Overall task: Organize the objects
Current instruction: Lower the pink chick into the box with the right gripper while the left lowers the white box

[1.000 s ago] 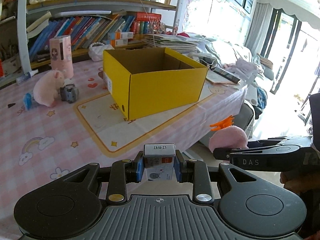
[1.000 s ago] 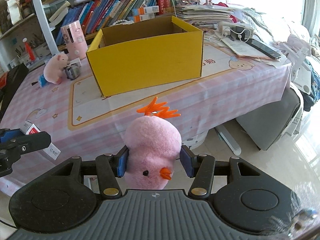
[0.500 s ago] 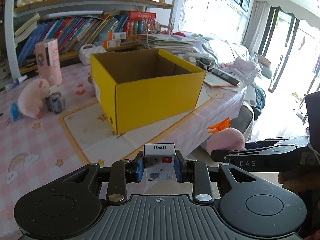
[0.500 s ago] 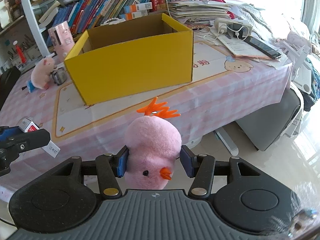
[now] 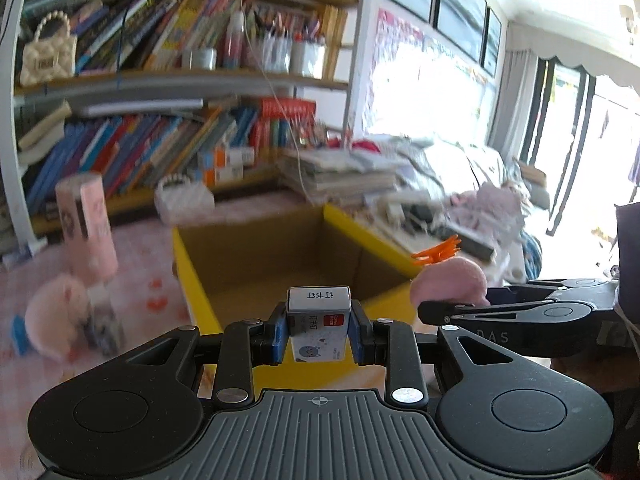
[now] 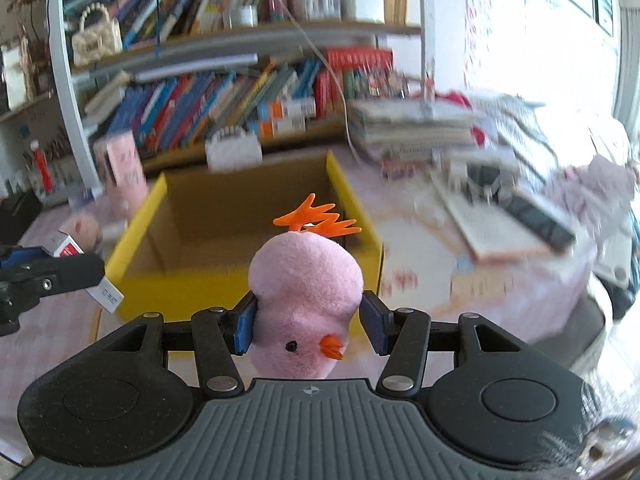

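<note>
Both loads hover at the yellow box [image 6: 256, 240] by the counter's near edge, left tongs [image 5: 319, 334] clamping the small carton [image 5: 319, 322], right tongs [image 6: 308, 322] squeezing the pink chick [image 6: 306, 288]; next, lower and release inside.

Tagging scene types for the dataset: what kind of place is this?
Most likely a lived-in home, a living room or study corner. Crowded bookshelves, a table with a pink patterned cloth, plush toys such as the pink chick, and curtained glass doors point that way.
</note>
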Available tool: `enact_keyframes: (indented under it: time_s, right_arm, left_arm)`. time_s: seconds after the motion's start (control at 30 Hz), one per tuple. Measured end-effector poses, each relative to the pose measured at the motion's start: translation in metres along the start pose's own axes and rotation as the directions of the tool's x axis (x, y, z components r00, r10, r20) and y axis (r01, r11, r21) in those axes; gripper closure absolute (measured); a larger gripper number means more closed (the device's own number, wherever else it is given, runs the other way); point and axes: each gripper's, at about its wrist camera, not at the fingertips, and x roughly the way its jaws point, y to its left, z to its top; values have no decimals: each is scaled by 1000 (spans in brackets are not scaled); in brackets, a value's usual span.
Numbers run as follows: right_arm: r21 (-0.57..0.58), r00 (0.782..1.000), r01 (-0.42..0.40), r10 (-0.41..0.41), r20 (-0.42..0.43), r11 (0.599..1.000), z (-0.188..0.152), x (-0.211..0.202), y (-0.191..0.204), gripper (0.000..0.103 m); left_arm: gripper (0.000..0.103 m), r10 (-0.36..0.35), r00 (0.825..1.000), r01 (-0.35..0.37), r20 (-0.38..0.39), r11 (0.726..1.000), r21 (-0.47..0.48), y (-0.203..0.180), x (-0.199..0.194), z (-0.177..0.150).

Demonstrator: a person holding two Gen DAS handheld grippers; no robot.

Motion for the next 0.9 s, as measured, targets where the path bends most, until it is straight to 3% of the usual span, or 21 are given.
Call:
enact_keyframes:
  time_s: [0.17, 0.33, 0.67, 0.9]
  right_arm:
    - [-33, 998, -33, 35, 54, 999, 37, 25, -10, 53]
    - [-77, 996, -70, 74, 50, 995, 57, 57, -15, 53]
    - [-189, 984, -174, 161, -82, 966, 65, 126, -6, 52]
    - [-282, 956, -266, 216, -197, 922, 72, 168, 9, 52]
  left_arm:
    - [75, 35, 999, -36, 27, 999, 2, -1, 32, 18]
    - [75, 64, 998, -64, -8, 998, -16, 2, 62, 22]
    - [75, 138, 985, -139, -103, 990, 3, 6, 106, 19]
    - [75, 179, 966, -182, -186, 983, 4, 15, 131, 15]
